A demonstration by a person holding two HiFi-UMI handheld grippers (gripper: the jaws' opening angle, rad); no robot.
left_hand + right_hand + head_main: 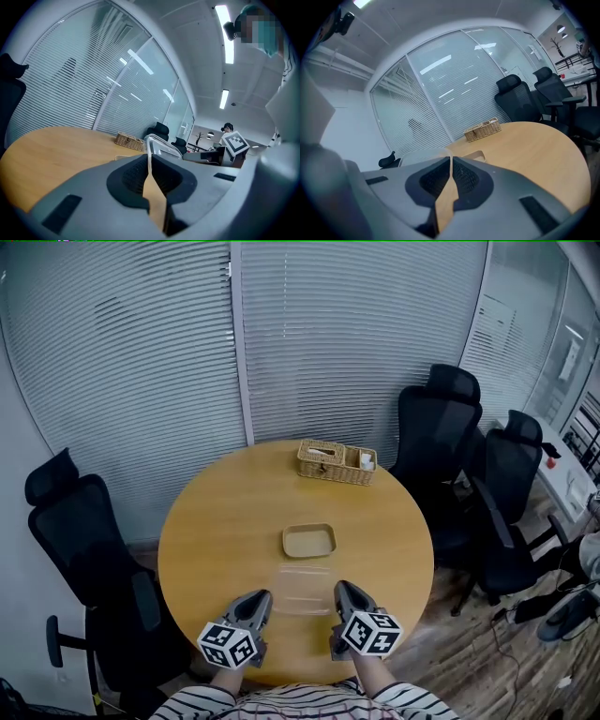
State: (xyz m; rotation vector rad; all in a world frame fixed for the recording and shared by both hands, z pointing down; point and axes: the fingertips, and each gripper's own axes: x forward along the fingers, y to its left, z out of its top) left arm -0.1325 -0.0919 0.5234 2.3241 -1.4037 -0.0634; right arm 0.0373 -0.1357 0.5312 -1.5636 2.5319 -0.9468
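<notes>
A clear plastic lid (303, 589) lies flat between my two grippers, near the front edge of the round wooden table (216, 521). My left gripper (260, 598) is shut on its left rim, and the thin clear lid (157, 143) rises from between the closed jaws in the left gripper view. At the other side, my right gripper (342, 592) is shut on the right rim, with the clear lid (415, 155) showing behind the left jaw. Just beyond the lid sits a shallow tan tray (309, 540), apart from both grippers.
A wicker basket (336, 462) with small items stands at the table's far side. Black office chairs stand at the left (89, 559) and right (436, 437). Glass walls with blinds (141, 343) close the room behind the table.
</notes>
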